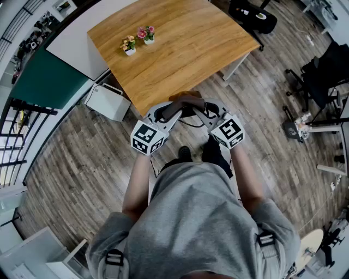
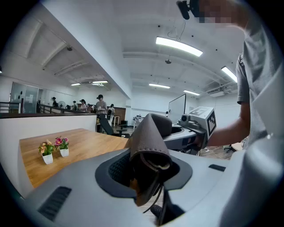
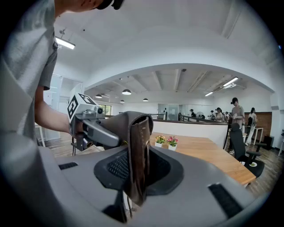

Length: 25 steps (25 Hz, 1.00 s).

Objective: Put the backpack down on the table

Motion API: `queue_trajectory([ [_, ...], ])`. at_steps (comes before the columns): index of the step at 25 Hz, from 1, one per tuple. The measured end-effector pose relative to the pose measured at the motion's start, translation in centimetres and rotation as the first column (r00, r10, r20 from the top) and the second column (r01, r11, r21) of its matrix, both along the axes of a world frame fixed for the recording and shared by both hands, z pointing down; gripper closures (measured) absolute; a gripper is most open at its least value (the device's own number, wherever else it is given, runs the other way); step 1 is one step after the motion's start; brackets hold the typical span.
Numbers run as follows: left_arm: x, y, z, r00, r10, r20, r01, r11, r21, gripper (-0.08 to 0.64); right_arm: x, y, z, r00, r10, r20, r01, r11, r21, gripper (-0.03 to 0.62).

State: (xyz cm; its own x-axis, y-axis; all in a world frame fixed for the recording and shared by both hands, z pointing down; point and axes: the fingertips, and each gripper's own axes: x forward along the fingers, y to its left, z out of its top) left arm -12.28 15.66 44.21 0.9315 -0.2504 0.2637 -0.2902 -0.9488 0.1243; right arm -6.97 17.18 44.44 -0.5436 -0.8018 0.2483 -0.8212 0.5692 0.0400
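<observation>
A brown leather backpack handle point(image 1: 185, 99) arches between my two grippers, just off the near corner of the wooden table point(image 1: 180, 49). My left gripper point(image 1: 169, 110) is shut on one end of it point(image 2: 148, 142), with the leather folded between the jaws. At the other end point(image 3: 138, 150), my right gripper point(image 1: 205, 110) is shut too, and the strap stands on edge there. Each gripper view shows the other gripper, the right gripper point(image 2: 199, 126) and the left gripper point(image 3: 86, 122), close by. A dark loop point(image 1: 192, 116) hangs under the handle. The bag's body is hidden below the grippers.
Two small flower pots point(image 1: 130, 46) point(image 1: 146, 35) stand at the table's far left. A white box point(image 1: 107, 102) sits on the floor beside the table. Office chairs point(image 1: 253, 13) point(image 1: 322, 71) stand behind and to the right. People move in the background point(image 2: 100, 104).
</observation>
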Motion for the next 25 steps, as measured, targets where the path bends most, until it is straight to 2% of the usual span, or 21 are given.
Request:
queue_trajectory([
  [12,0.0,1.2,-0.3,1.000,0.028,0.004,-0.028,1.000,0.009,0.426,0.5,1.5,0.3,0.999,0.033,-0.033,-0.033,0.999,0.000,0.502],
  [25,0.1,2.0,0.5,0.999,0.042,0.003,-0.042,0.999,-0.001,0.428,0.5,2.3,1.1,0.999,0.047,-0.017,-0.047,0.999,-0.008,0.502],
])
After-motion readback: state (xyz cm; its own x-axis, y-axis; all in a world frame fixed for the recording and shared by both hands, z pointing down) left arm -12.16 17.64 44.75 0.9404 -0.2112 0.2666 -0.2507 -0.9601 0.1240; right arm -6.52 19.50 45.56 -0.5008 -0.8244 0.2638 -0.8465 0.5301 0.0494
